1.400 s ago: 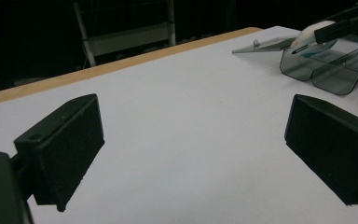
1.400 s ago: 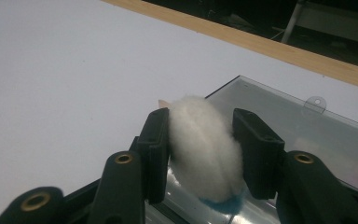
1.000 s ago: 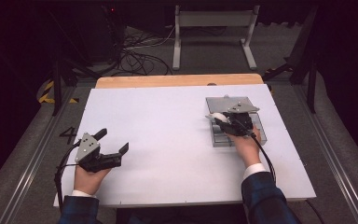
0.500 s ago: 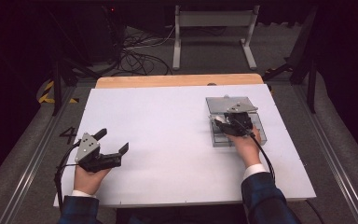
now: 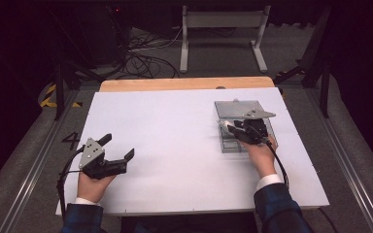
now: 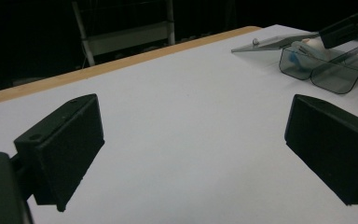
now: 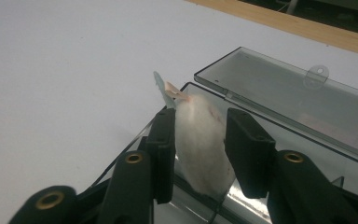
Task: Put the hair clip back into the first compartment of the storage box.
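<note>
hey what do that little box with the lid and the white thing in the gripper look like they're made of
The box looks like smoky, glossy see-through plastic: the table shows through its open lid, which catches reflections. The white thing between the jaws of the right gripper looks soft and matte with a fuzzy outline, perhaps cotton or fabric; I can't tell for sure.

Left tongs (image 5: 117, 151): black, grey three-cornered plate on top, black cable trailing.
Right tongs (image 7: 196, 135): black blocky jaws, brass-ringed holes.
Sleeves (image 5: 277, 206): dark blue plaid showing white cuffs.
</note>
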Available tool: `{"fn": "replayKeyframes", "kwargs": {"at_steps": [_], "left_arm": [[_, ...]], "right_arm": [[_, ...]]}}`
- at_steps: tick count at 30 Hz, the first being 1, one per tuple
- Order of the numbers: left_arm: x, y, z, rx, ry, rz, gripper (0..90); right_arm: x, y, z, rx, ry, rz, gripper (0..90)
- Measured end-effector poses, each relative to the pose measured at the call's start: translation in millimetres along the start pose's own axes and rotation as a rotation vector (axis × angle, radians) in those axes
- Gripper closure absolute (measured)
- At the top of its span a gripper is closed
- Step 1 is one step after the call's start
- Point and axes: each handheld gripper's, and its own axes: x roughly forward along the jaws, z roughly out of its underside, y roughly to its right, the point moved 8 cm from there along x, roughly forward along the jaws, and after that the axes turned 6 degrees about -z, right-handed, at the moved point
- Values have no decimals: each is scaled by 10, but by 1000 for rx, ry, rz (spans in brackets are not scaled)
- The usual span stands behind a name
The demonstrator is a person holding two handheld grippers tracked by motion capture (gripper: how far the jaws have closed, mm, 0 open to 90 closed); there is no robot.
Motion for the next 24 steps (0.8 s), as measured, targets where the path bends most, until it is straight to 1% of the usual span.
{"fn": "replayKeyframes", "kwargs": {"at_steps": [3,5,7,11,13,16,21,24], "left_arm": [[1,1,-3,-5,4,-2,50],[1,-1,0,-2,2,-2,50],[3,0,1,0,0,-3,50],[6,1,1,6,0,-2,50],[3,0,5,0,-3,-1,50],[1,-3,5,-1,-3,-1,50],[5,0,5,4,-3,-2,51],[0,1,4,0,-3,-1,50]], "right_arm": [[-20,-7,26,4,-11,-12,691],[-19,-18,52,13,-24,-29,729],[-4,-15,83,19,-45,-27,761],[33,-11,123,30,-73,-23,787],[57,-11,145,26,-90,-22,790],[76,-10,156,19,-99,-19,790],[82,-10,158,19,-101,-18,789],[71,-8,151,24,-94,-22,765]]}}
